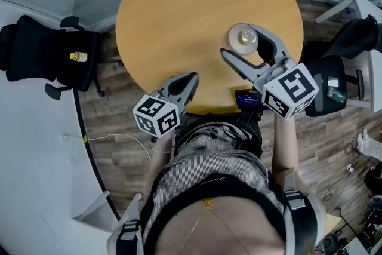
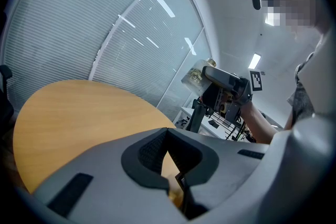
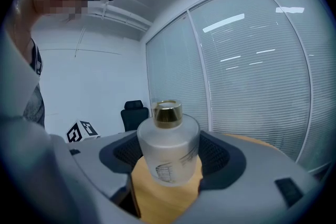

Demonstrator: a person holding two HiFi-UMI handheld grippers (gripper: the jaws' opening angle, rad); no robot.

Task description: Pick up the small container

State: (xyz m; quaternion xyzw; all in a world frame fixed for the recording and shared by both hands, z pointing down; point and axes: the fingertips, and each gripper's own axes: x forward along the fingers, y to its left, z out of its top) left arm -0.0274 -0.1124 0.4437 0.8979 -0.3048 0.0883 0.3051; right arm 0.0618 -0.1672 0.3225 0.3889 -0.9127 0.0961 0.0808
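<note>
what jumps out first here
A frosted bottle with a gold cap stands out first. It is clamped in the jaws of the right gripper, over the round wooden table. The left gripper is shut and empty at the table's near edge.

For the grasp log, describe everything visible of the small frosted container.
The small container is a squat, round bottle of frosted, translucent material, glass by its look, with a shiny gold cap and a faint printed drawing low on its side. It stands roughly upright between the jaws of the right gripper, which press its sides, and appears raised off the wooden table.
</note>
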